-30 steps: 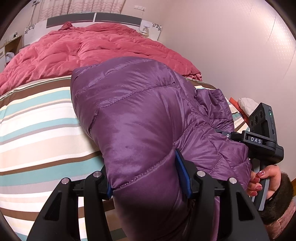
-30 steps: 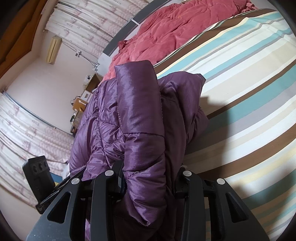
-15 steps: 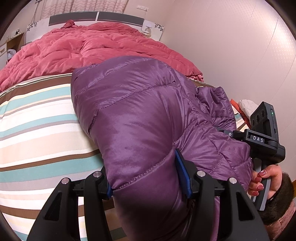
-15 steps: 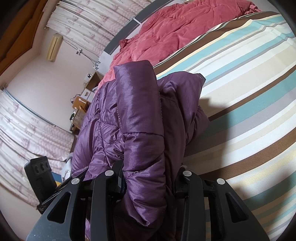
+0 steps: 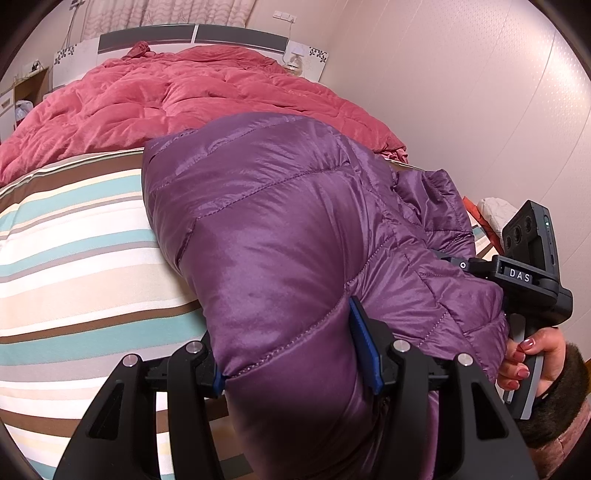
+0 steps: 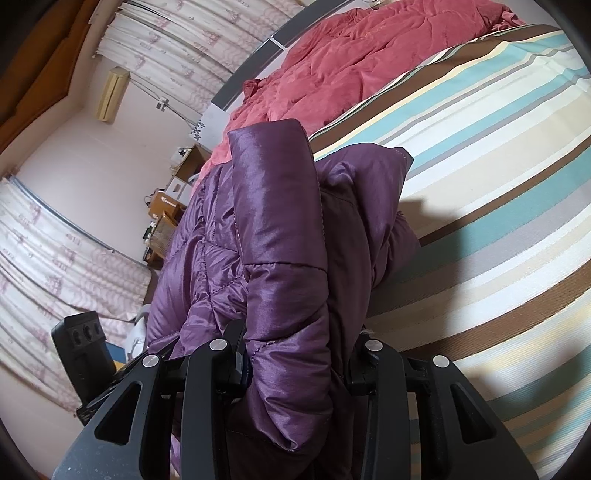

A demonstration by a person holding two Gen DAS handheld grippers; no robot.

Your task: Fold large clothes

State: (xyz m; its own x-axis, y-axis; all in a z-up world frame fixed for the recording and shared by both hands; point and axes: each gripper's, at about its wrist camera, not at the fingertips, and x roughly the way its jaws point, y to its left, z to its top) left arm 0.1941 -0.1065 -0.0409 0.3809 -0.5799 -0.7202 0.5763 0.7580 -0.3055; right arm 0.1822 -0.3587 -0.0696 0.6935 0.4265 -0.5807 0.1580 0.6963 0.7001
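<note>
While everything's holding put, here's the layout: a bed with a striped sheet (image 5: 74, 266) in teal, brown, cream and white bands, and a red quilted comforter (image 5: 192, 96) bunched up toward the headboard (image 5: 184, 35). Pale pink walls, patterned curtains (image 6: 177, 48) on the window side, a wall air conditioner (image 6: 110, 92) up near them, and some cluttered wooden furniture (image 6: 162, 214) in the corner.

The purple puffer jacket (image 5: 280, 236) is draped between my two grippers, hanging just over the striped sheet, with its far end sagging onto the bed.

My left gripper (image 5: 291, 354) is tipped down toward the mattress, and its blue pads (image 5: 364, 347) are clamped on a thick padded fold of the jacket, so the jaws sit about halfway apart with fabric stuffed between them.

My right gripper (image 6: 295, 358) is angled down too, with a narrower bite, pinching a bunched edge of the jacket that spills out below the jaws. From the left camera you can see my right hand (image 5: 532, 354) wrapped around that gripper's handle, dark furry cuff (image 5: 561, 398) at the wrist, over by the wall.
</note>
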